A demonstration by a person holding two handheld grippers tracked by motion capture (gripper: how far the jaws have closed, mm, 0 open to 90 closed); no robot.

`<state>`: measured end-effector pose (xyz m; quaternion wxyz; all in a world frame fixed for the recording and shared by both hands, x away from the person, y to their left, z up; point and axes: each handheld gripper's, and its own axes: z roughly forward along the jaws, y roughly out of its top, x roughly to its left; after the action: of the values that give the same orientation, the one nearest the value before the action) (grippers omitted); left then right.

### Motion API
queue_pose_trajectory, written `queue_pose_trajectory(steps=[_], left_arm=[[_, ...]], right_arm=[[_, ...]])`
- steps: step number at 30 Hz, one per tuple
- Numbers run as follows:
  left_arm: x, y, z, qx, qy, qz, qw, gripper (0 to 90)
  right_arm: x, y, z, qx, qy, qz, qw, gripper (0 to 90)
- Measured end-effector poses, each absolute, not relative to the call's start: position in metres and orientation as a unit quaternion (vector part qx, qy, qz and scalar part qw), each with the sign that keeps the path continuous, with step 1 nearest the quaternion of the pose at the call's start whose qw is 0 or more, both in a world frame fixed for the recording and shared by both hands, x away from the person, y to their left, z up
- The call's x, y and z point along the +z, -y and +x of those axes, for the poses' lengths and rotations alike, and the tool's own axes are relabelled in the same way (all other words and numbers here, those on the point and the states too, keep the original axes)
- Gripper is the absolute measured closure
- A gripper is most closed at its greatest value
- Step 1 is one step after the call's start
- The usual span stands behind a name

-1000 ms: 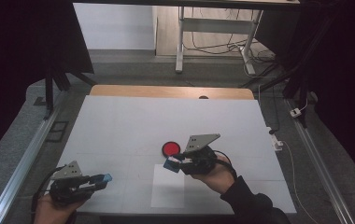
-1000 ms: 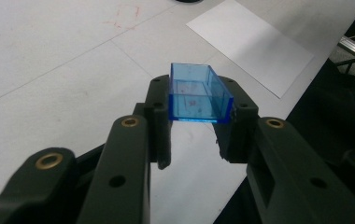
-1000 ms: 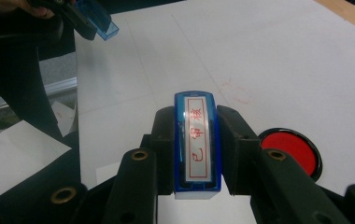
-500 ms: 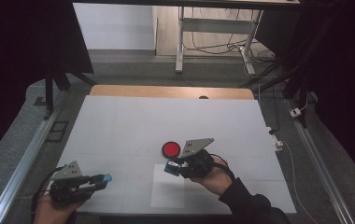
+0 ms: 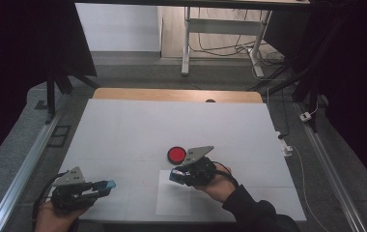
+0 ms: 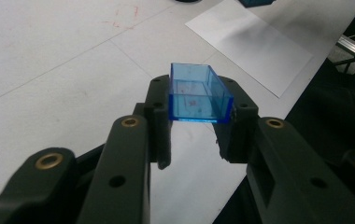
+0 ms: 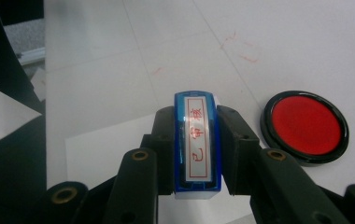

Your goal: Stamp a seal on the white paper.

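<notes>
We note the stamp cap (image 6: pixel 198 93) is clear blue glossy plastic. The stamp (image 7: pixel 197 144) has a blue glossy plastic body with a paper-like label. The ink pad (image 7: pixel 305 126) looks matt red in a glossy black rim. The sheet (image 5: pixel 174 193) is matt paper.

A: Any writing legible?
B: Right gripper view, centre: blue stamp (image 7: pixel 197 144) carries a white label, red frame, three red Chinese characters, apparently 已审核.
A: More?
B: Faint red marks on the bench (image 7: pixel 241 49), upper right; unreadable.
</notes>
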<state>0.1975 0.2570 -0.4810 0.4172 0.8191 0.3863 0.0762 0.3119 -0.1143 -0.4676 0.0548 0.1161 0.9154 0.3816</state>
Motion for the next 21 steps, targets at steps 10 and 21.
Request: queue_pose_trajectory(steps=[10,21], left_arm=[[-0.481,-0.257,0.198,0.076,-0.386,0.819,0.417,68.5],[-0.481,-0.257,0.198,0.075,-0.385,0.82,0.417,68.5]], right_arm=[[-0.484,0.103,0.308,0.359,-0.928,0.09,0.049,70.0],[-0.493,0.1,0.309,0.344,-0.933,0.094,0.047,70.1]])
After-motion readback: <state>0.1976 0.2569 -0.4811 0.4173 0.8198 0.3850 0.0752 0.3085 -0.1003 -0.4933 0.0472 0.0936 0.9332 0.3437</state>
